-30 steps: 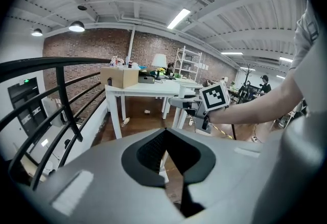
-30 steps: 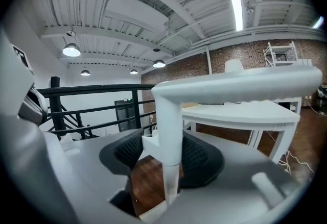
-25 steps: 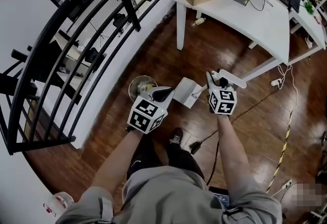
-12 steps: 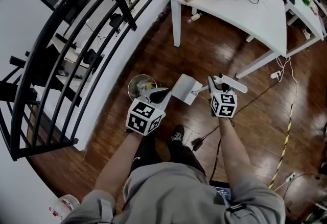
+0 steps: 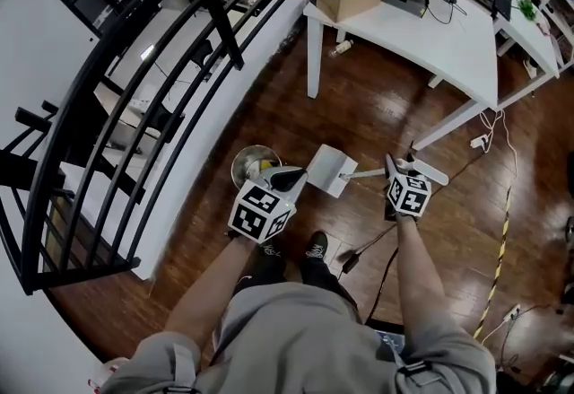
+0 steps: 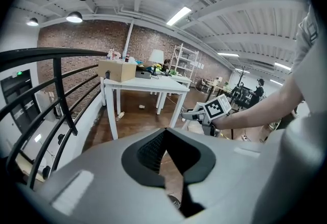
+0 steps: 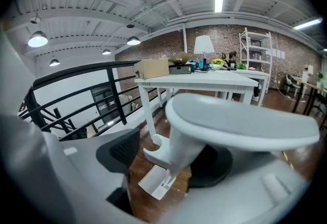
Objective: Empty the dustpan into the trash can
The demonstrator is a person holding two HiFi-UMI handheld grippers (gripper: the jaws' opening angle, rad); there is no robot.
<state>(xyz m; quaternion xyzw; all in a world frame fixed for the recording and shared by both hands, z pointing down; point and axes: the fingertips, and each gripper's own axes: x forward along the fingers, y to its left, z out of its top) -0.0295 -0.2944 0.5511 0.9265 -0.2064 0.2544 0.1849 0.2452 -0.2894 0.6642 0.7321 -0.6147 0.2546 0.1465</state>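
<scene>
The right gripper has just been spreading its jaws, slackening around the dustpan handle between them at frame centre, right of the trash can, which suggests the tipping is finished, while the left gripper hovers pressed together, empty.

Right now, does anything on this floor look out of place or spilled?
A small pale bottle lies on its side on the wooden floor beside the white table's leg, like dropped litter. No spill shows around the white long-handled dustpan.
</scene>
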